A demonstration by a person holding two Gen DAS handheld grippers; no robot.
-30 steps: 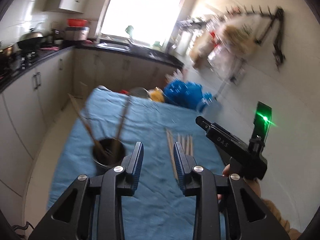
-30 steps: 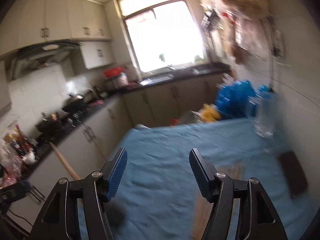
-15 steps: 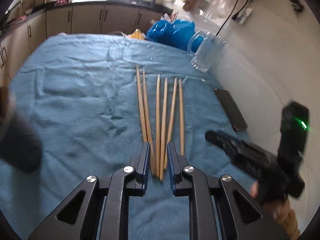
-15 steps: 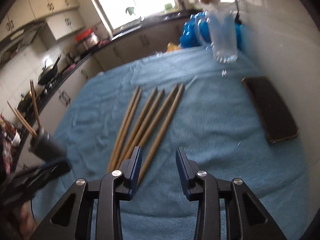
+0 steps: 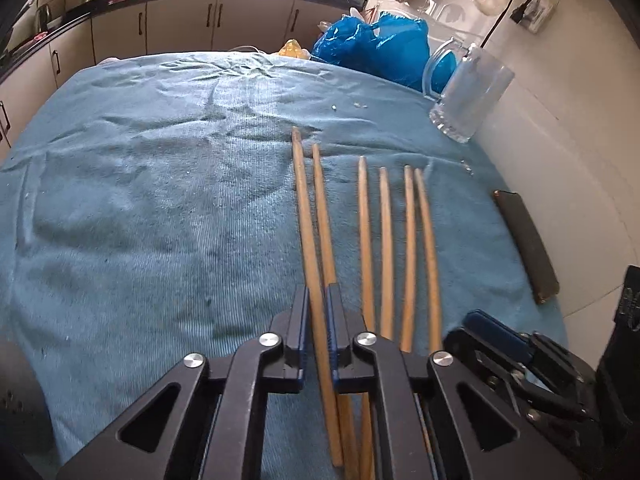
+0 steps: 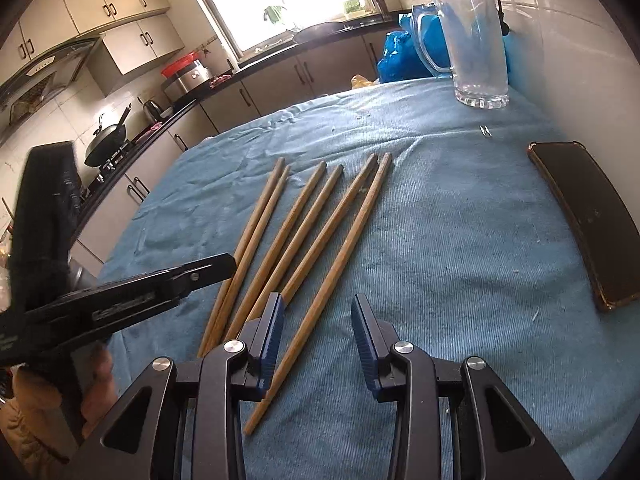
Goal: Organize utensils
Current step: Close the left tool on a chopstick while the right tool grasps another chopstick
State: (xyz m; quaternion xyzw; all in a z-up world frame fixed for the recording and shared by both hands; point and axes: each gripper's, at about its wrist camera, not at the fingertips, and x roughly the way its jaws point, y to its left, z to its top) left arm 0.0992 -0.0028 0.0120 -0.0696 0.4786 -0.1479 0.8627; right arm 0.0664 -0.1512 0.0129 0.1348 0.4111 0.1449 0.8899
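**Two chopsticks may be coming up instead of one**

The left hand-held gripper [image 5: 318,332] is closing its jaws tight on the leftmost chopstick [image 5: 306,216], whose neighbour [image 5: 322,208] is touching it and could be dragged along or knocked askew. The right hand-held gripper [image 6: 318,334] is standing half open, straddling the rightmost chopstick [image 6: 344,236] without pressing it. Six chopsticks are lying on the blue cloth [image 5: 160,200] covering the surface; farther off, a glass mug [image 6: 476,48] is risking a bump.
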